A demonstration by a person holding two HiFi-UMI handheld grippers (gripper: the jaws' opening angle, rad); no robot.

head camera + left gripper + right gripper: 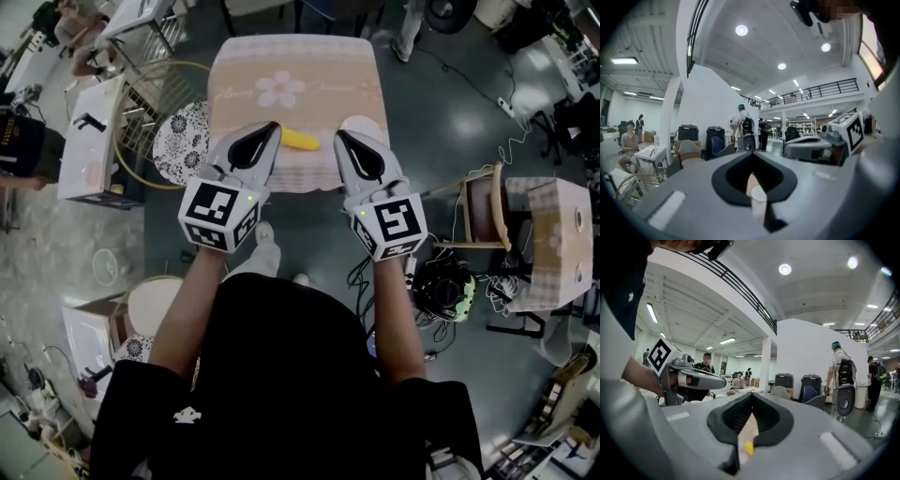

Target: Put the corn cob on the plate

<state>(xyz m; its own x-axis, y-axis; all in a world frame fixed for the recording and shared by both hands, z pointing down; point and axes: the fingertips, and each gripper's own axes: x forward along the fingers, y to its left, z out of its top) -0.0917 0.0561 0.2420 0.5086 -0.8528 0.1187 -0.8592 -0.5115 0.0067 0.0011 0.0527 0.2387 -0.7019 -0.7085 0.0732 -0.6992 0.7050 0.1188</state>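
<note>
A yellow corn cob [300, 140] lies near the front edge of a small table with a peach flowered cloth [281, 75]. A white plate [361, 124] sits to its right, partly hidden behind my right gripper. My left gripper [272, 128] hovers just left of the cob, shut and empty. My right gripper [341, 137] is just right of the cob, also shut and empty. In the right gripper view the corn cob [748, 448] shows as a yellow spot below the closed jaws. In the left gripper view the plate [759, 194] shows below the closed jaws.
A rattan chair with a floral cushion [181, 141] stands left of the table. A wooden chair [487, 208] and a cloth-covered box [558, 230] stand to the right, with cables on the floor. A person with a backpack [743, 131] and black bins [715, 138] are beyond the table.
</note>
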